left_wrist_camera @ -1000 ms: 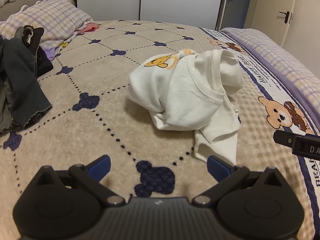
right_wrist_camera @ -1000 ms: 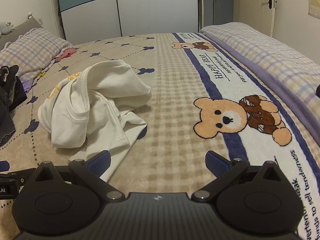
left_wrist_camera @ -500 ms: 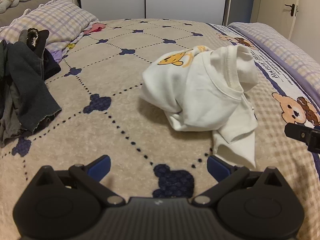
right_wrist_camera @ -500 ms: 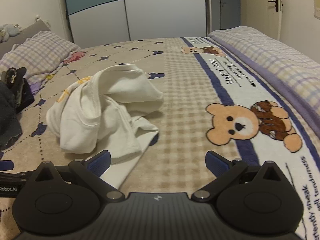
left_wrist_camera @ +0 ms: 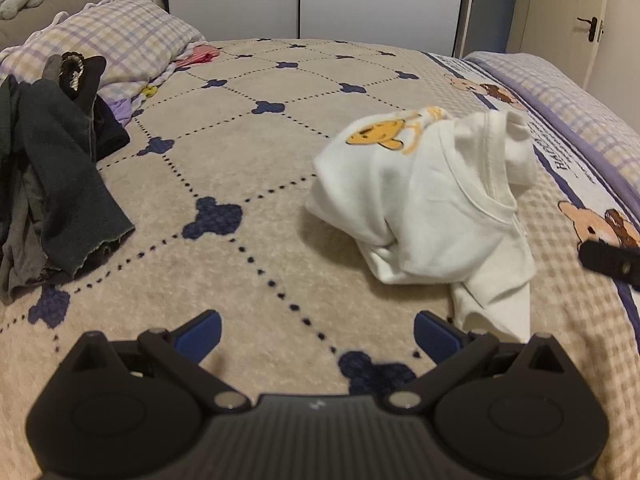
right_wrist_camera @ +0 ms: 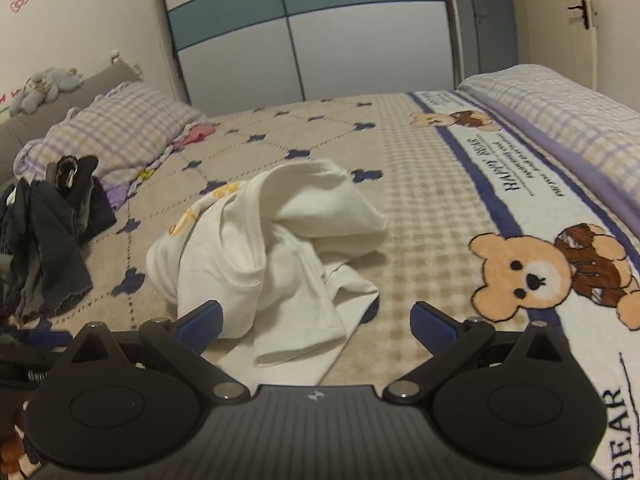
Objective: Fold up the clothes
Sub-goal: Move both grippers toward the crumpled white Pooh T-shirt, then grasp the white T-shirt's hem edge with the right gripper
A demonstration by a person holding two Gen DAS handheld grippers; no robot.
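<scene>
A crumpled white T-shirt [left_wrist_camera: 432, 208] with a yellow bear print lies in a heap on the bed; the right wrist view shows the T-shirt [right_wrist_camera: 276, 248] at centre. My left gripper [left_wrist_camera: 316, 334] hangs open over bare blanket, left of the shirt's near hem, holding nothing. My right gripper [right_wrist_camera: 316, 320] is open too, low over the hem, which lies between its blue pads without being gripped. A black part of the right gripper [left_wrist_camera: 608, 260] shows at the right edge of the left wrist view.
A pile of dark clothes [left_wrist_camera: 48, 200] lies at the left, below a checked pillow [left_wrist_camera: 116, 40]. The beige blanket [left_wrist_camera: 248, 128] has a bear border [right_wrist_camera: 536, 268] on the right. A wardrobe [right_wrist_camera: 320, 28] and a door [right_wrist_camera: 580, 12] stand behind the bed.
Both grippers have drifted leftward and the views have tilted up a little; the shirt now sits further right in each view. The shirt itself has not moved.
</scene>
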